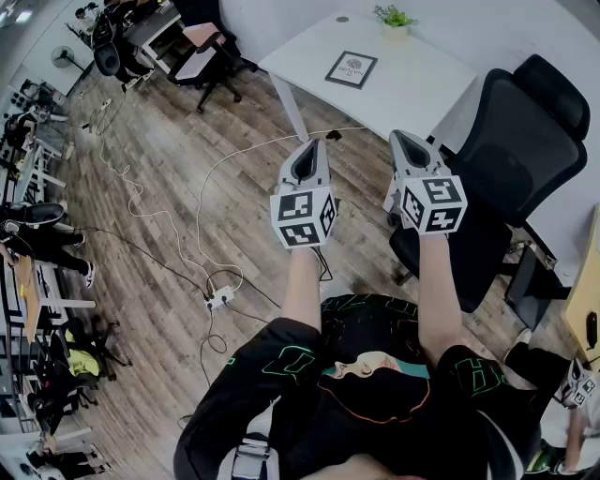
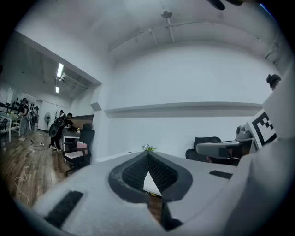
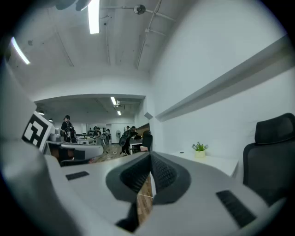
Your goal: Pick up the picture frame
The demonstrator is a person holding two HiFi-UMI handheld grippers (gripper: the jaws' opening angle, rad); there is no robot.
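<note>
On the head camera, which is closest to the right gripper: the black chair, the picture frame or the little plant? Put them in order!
Starting from the right gripper, whose jaws are shut:
1. Black office chair, just to the gripper's right.
2. Picture frame, lying flat on the white table ahead.
3. Potted plant, at the table's far edge, beyond the frame.

You have no text here that can actually be read. The picture frame on the white table carries a dark emblem with lines of print under it, but they are too small to make out. The left marker cube on your left gripper and the right marker cube on your right gripper show only black-and-white square patterns, and the green outlined shapes on your black shirt spell nothing legible.
</note>
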